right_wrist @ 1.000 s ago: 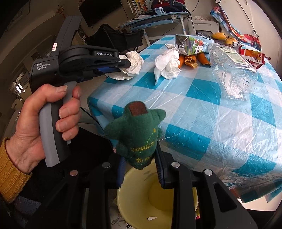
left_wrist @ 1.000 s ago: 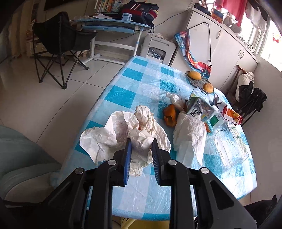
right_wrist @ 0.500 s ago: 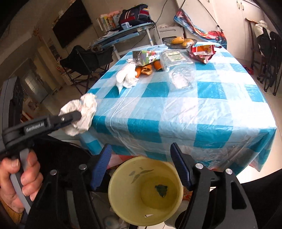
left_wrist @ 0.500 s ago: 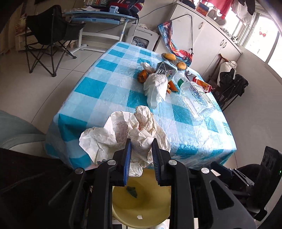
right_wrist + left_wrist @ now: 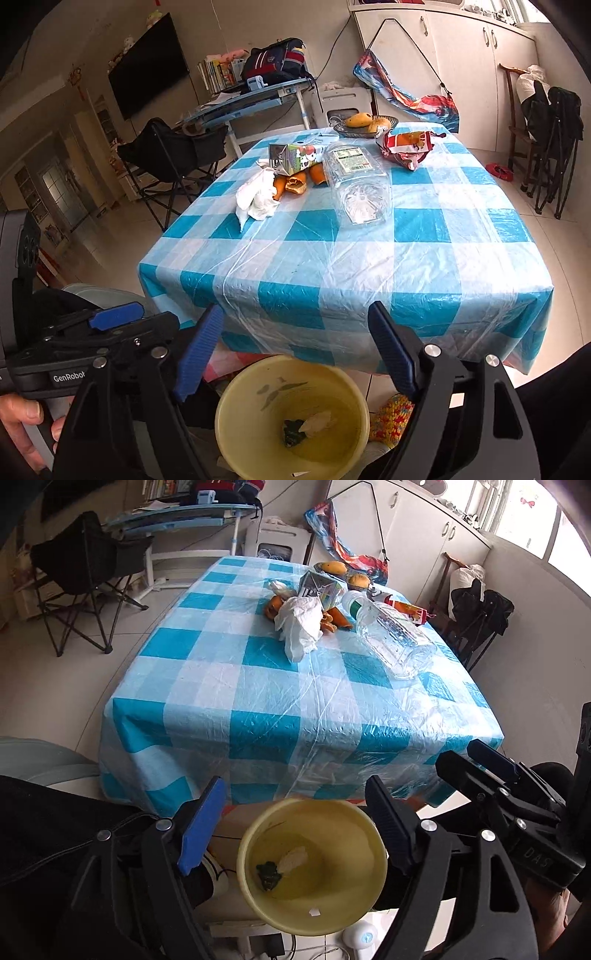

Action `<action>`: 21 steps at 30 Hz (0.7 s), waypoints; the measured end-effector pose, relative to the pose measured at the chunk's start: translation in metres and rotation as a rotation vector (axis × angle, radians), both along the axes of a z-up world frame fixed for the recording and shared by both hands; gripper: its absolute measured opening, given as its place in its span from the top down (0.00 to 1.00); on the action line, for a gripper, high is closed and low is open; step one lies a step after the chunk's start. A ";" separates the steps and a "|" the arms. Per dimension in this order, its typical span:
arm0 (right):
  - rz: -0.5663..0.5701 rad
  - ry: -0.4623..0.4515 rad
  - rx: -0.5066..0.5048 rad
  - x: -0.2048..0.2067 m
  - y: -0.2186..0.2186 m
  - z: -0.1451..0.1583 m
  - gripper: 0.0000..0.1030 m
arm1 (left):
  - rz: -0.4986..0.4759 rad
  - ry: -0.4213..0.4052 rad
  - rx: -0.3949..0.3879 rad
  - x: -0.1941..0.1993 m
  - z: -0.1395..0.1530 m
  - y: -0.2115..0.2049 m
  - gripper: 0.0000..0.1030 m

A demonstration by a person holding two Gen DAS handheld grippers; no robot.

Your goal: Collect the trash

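A yellow bin (image 5: 354,904) (image 5: 240,435) stands on the floor below the table's near edge. In it lie a green stuffed toy (image 5: 267,875) (image 5: 291,435) and a crumpled paper (image 5: 293,858) (image 5: 317,421). My left gripper (image 5: 295,786) hangs over the bin, jaws opening, nothing between them. Beside it my right gripper (image 5: 295,310) is likewise over the bin, jaws opening and empty. On the checked tablecloth (image 5: 258,686) lie a white tissue (image 5: 301,624) (image 5: 256,195), a clear plastic bottle (image 5: 391,638) (image 5: 358,181), a carton (image 5: 295,157), orange peels (image 5: 293,182) and a red snack wrapper (image 5: 406,146).
A dish of mangoes (image 5: 364,123) sits at the table's far end. A black folding chair (image 5: 85,572) and a desk (image 5: 184,515) stand to the left, folded chairs (image 5: 550,122) to the right. A crocheted item (image 5: 388,417) lies beside the bin.
My left gripper carried the crumpled paper off the table to over the bin and opened; the paper now lies in the bin. My right gripper opened and dropped the green toy in.
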State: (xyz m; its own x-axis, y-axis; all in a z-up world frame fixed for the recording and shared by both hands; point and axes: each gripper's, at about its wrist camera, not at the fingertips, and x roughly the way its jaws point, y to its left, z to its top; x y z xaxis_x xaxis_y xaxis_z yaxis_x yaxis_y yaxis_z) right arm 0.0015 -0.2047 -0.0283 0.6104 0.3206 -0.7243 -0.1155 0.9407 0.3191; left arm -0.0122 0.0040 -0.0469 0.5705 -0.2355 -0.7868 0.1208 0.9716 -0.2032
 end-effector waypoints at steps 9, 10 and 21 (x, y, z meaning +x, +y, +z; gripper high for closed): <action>0.020 0.012 -0.022 -0.001 0.007 -0.004 0.23 | 0.076 -0.018 -0.015 0.005 0.001 0.014 0.22; 0.023 0.012 -0.024 -0.002 0.008 -0.004 0.23 | 0.078 -0.021 -0.016 0.005 0.002 0.014 0.22; 0.050 0.018 -0.040 -0.004 0.015 -0.006 0.23 | 0.110 -0.065 -0.019 0.004 0.007 0.017 0.20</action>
State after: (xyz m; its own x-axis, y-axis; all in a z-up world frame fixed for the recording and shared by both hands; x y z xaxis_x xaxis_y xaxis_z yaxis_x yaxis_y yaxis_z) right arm -0.0021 -0.1899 -0.0340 0.5815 0.3209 -0.7476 -0.1572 0.9459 0.2838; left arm -0.0079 0.0212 -0.0397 0.6436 -0.1832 -0.7431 0.0275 0.9758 -0.2168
